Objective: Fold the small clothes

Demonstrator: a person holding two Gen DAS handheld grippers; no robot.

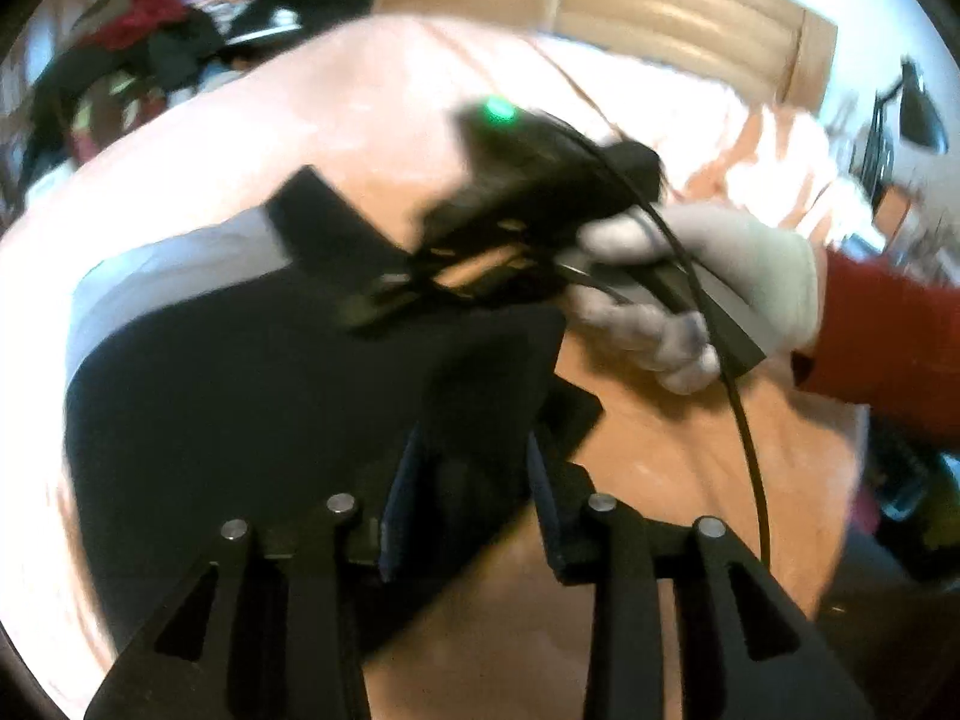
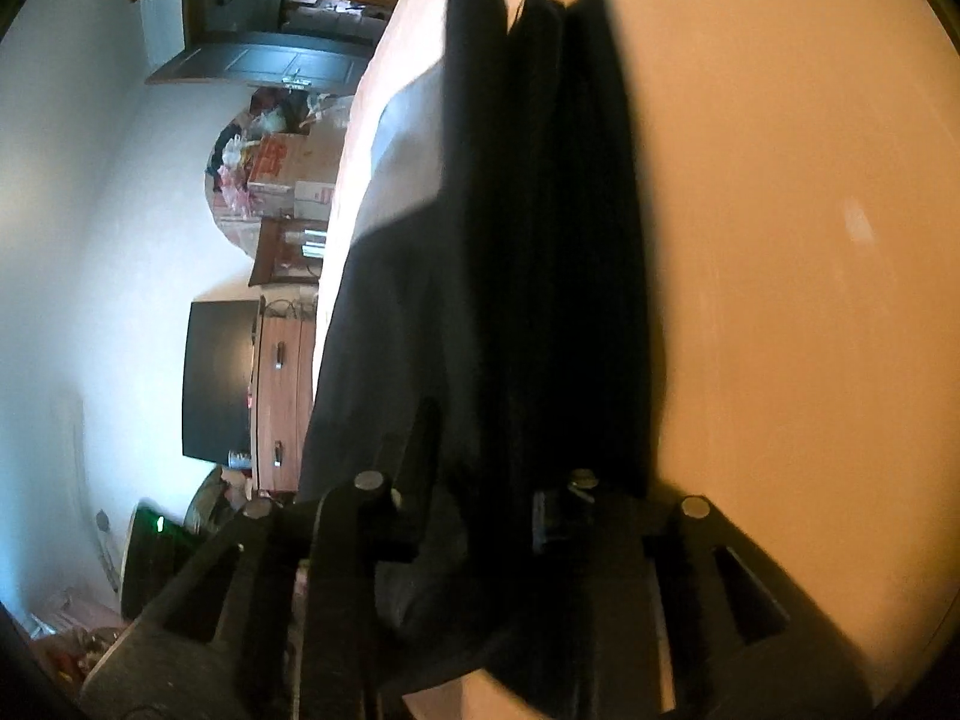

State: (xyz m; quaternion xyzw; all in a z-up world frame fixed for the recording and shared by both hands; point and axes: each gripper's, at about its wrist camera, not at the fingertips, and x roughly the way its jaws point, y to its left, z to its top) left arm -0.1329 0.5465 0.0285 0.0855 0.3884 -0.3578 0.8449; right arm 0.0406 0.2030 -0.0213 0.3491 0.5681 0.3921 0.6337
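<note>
A black garment (image 1: pixel 270 408) lies spread on a peach bed sheet (image 1: pixel 690 450). My left gripper (image 1: pixel 474 480) sits at its near right edge, its fingers shut on the dark cloth that fills the gap between them. A white-gloved hand (image 1: pixel 720 276) with a red sleeve holds my right gripper (image 1: pixel 384 294) at the garment's far edge, where a corner stands raised. In the right wrist view the black garment (image 2: pixel 540 240) runs away in long folds from my right gripper (image 2: pixel 486 480), which is shut on it. The image is blurred.
A pile of mixed clothes (image 1: pixel 168 30) lies beyond the bed at the far left. A wooden headboard (image 1: pixel 660 6) and a black lamp (image 1: pixel 918 114) stand behind. The right wrist view shows a wooden dresser (image 2: pixel 282 390) and a dark screen (image 2: pixel 219 378) beside the bed sheet (image 2: pixel 780 240).
</note>
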